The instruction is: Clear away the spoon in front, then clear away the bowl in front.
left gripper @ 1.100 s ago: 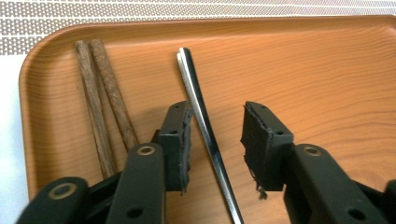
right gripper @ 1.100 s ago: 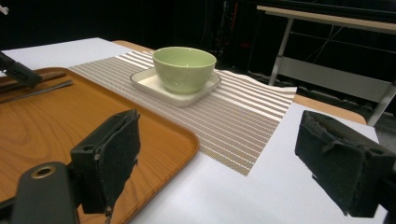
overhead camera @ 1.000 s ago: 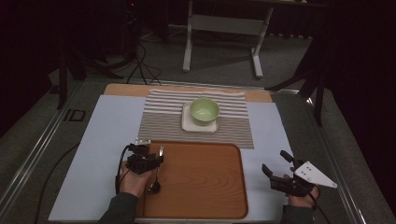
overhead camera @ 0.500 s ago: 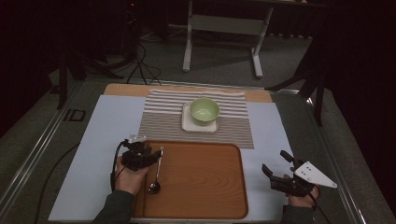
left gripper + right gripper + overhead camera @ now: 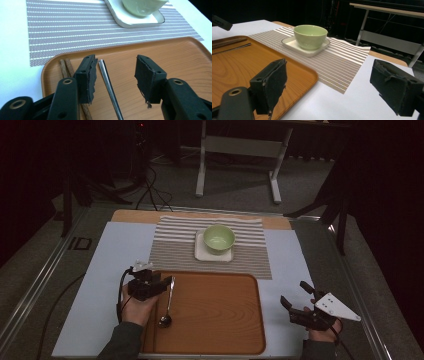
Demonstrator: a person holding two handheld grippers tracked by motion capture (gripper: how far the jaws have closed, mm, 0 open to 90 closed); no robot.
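Metal spoon (image 5: pixel 167 302) lies on wooden tray (image 5: pixel 220 320) near its left edge, long axis running front-to-back, bowl end toward person, thin handle pointing to striped woven mat (image 5: pixel 175 245). Left hand-held gripper (image 5: pixel 115 75) spread w/ handle btwn jaws, not touching; two brown chopsticks (image 5: pixel 65 67) beside. Right hand-held gripper (image 5: pixel 299 299) spread over bench, right of tray.

tray (image 5: pixel 215 315): wood-grain, smooth satin
spoon (image 5: pixel 167 302): polished metal
chopsticks (image 5: pixel 65 68): dark matt wood
placemat (image 5: pixel 175 250): woven, striped
bowl (image 5: pixel 219 239): glossy green glaze
gripper pads (image 5: pixel 90 78): rough black foam
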